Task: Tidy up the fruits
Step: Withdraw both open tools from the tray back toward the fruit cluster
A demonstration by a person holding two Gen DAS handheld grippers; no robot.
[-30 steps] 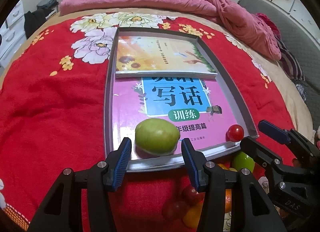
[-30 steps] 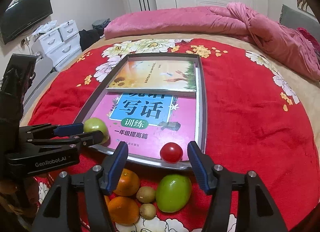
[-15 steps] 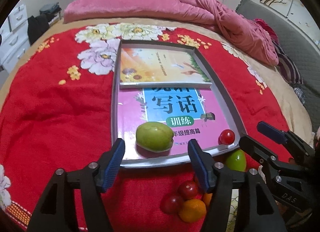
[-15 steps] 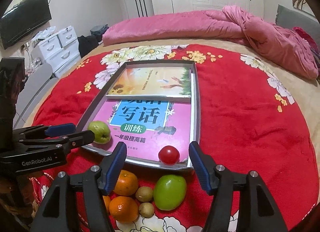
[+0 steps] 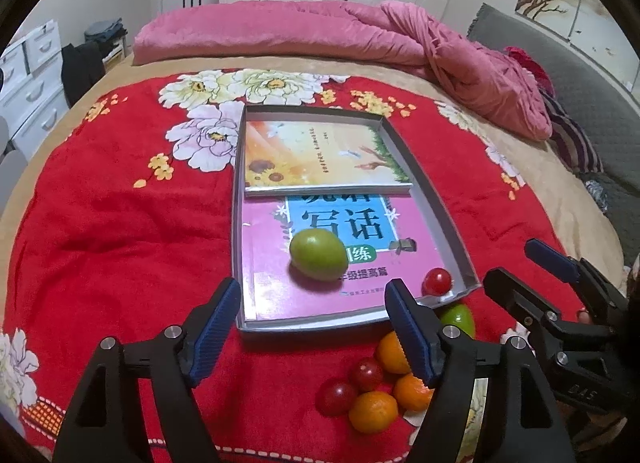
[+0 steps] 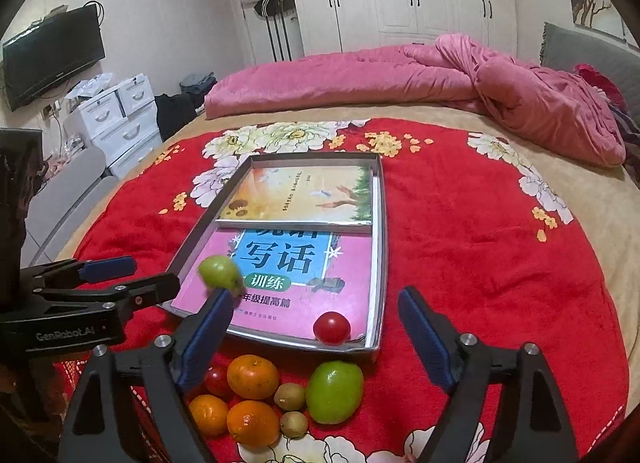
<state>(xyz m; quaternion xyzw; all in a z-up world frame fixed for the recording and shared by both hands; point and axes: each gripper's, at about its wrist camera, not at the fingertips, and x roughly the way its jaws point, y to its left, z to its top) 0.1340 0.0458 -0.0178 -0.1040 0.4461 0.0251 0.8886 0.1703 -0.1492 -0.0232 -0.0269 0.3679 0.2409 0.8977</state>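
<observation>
Since a second ago both grippers have drawn back and up from the tray, so the green fruit that sat right between the left fingers now lies well beyond them. The left gripper [image 5: 313, 325] hovers over the red flowered blanket [image 5: 120, 231] with its blue-padded fingers [image 5: 218, 327] spread wide and holding nothing; the round green plum-like fruit [image 5: 318, 254] rests ahead of the fingertips on the pink exercise book [image 5: 280, 295] inside the shallow grey rectangular tray [image 5: 440, 207]. A small red cherry tomato [image 5: 437, 281] sits in the tray's near right corner, close to the rim. The right gripper [image 6: 316, 319] is likewise wide open and empty, and in its view the tomato lies between and just beyond its fingers, inside the tray. A second, yellow-covered book [image 6: 304, 195] lies across the far half of the tray, overlapping the pink one. On the blanket just outside the tray's near edge is a loose cluster: a larger green fruit [image 6: 335, 392], three oranges [image 6: 253, 377], two small brown kiwis [image 6: 289, 397], and a red tomato [image 6: 218, 381] partly hidden behind the right gripper's left finger. The left view shows two red tomatoes [image 5: 337, 397] in that cluster.
</observation>
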